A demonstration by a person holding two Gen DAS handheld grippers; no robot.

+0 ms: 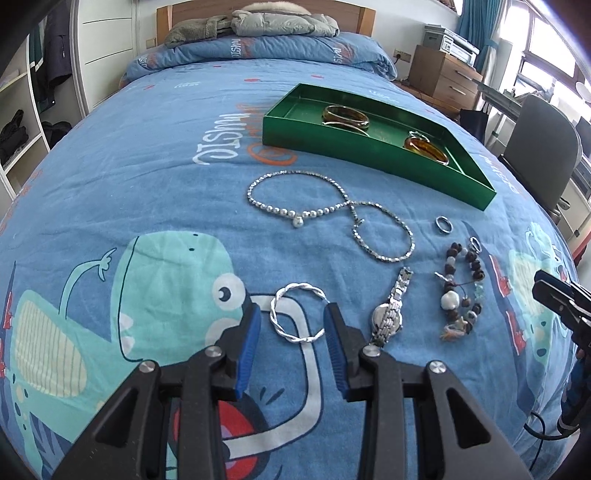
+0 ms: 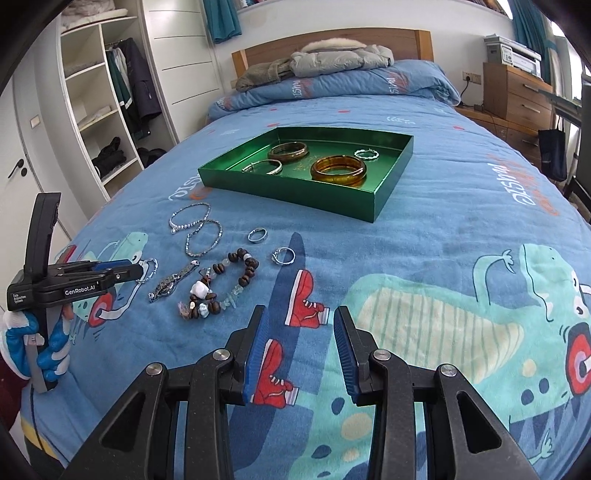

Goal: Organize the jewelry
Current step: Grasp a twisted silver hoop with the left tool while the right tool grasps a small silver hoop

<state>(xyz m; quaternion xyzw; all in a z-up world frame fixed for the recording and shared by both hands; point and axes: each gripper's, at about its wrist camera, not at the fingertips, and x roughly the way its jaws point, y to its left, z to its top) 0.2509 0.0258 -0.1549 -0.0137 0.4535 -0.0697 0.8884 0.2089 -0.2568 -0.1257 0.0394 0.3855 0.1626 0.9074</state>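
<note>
The left gripper (image 1: pixel 291 317), fingers released, straddles the twisted silver bangle (image 1: pixel 297 314) lying on the bed (image 1: pixel 147 155); the step looks like pinching it. The right gripper (image 2: pixel 299 350) hangs spread and empty. Next, carry the bangle to the green tray (image 1: pixel 369 155) beyond, nearer the headboard.

Ahead of me: bed (image 2: pixel 424 229) with blue cartoon-print quilt; wooden headboard (image 2: pixel 332 42) top centre, grey jacket (image 2: pixel 340 57) heaped against it. Upper left: white open wardrobe (image 2: pixel 99 103). Upper right: wooden drawer unit (image 2: pixel 517 92), printer (image 2: pixel 513 53), teal curtain (image 1: pixel 476 26), bright window (image 1: pixel 546 48).
</note>
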